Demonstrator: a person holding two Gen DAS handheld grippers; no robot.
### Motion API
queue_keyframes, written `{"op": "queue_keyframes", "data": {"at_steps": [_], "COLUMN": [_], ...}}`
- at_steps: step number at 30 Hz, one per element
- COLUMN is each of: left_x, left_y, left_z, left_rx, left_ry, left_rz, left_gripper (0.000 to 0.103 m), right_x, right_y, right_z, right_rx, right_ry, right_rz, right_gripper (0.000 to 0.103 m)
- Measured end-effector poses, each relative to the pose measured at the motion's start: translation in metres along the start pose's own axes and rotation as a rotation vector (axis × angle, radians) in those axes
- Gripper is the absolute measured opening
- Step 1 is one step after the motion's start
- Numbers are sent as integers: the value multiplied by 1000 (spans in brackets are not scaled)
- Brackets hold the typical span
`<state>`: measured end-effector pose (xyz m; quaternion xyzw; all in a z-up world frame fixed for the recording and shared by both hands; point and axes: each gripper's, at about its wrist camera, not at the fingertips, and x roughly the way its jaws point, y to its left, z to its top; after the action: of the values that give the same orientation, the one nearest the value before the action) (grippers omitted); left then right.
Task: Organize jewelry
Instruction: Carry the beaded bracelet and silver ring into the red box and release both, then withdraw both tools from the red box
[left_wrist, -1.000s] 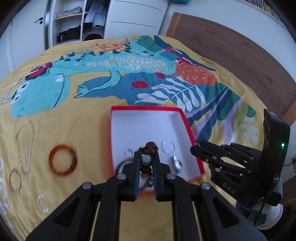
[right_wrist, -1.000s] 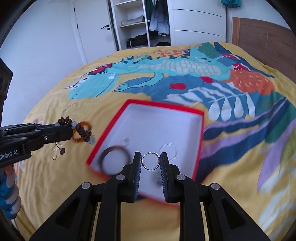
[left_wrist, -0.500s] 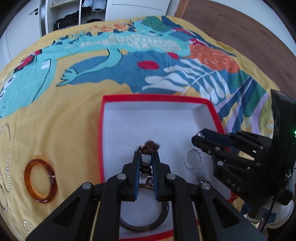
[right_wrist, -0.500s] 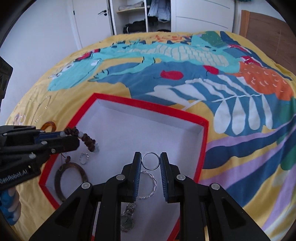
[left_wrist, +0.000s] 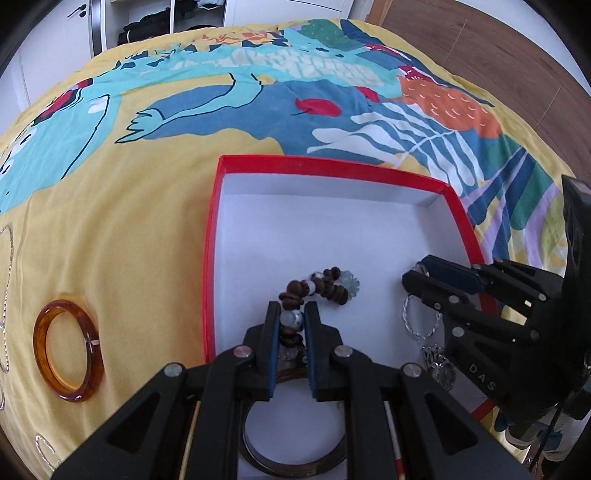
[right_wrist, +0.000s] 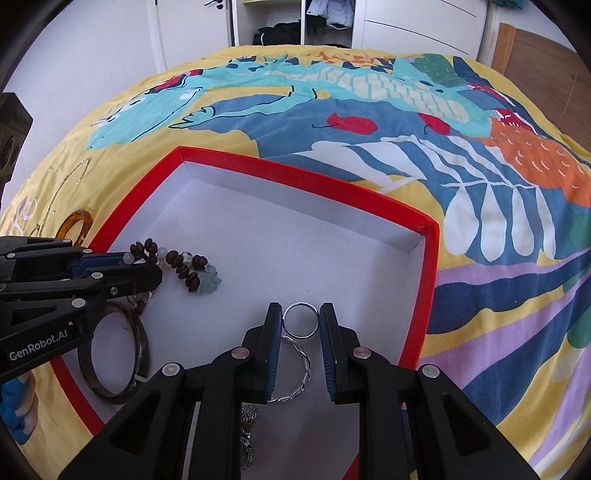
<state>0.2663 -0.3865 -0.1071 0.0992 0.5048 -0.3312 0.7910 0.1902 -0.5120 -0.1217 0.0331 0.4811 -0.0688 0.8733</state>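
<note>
Nearest the left wrist camera, the left gripper (left_wrist: 291, 319) is seen nearly closed, its pads clamped on a pale bead of a brown beaded bracelet (left_wrist: 325, 286), whose free end with a pale flower charm is draped onto the white floor of the red-rimmed box (left_wrist: 332, 162). Under the left fingers a dark bangle (left_wrist: 295, 467) is lying on the box floor at the near edge. In the right wrist view, the right gripper (right_wrist: 301, 325) is likewise closed down narrowly, a plain silver ring (right_wrist: 301, 320) being pinched upright between its pads just above the box floor. Directly beneath it a twisted silver bangle (right_wrist: 301, 373) is laid flat, and a silver chain piece (right_wrist: 247, 435) is partly hidden behind the fingers. The two grippers are held side by side inside the near half of the box, close but apart. The far half of the box floor is left bare up to the far wall and its two far corners. Outside the left wall, an amber bangle (left_wrist: 68, 356) is set on the yellow bedspread (left_wrist: 129, 221), well apart from the rim, with thin silver chains (left_wrist: 7, 295) at the picture's edge. Beyond the box, the patterned cover is spread wide to the wardrobe (right_wrist: 288, 22) and the wooden headboard (left_wrist: 480, 48).
</note>
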Motion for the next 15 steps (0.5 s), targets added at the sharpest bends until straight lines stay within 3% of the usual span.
{"op": "queue_keyframes", "data": {"at_steps": [8, 15], "left_x": [-14, -58], "left_y": [0, -10], "left_z": [-5, -16], "left_rx": [-8, 6], "left_ry": [7, -24], "left_rz": [-14, -17], "left_gripper": [15, 16], "right_x": [-20, -66], "right_y": [-5, -9], "right_z": [-5, -16], "right_rx": [18, 76], "right_ry": [-12, -57], "right_rz": [-19, -18], "right_gripper": [24, 28]}}
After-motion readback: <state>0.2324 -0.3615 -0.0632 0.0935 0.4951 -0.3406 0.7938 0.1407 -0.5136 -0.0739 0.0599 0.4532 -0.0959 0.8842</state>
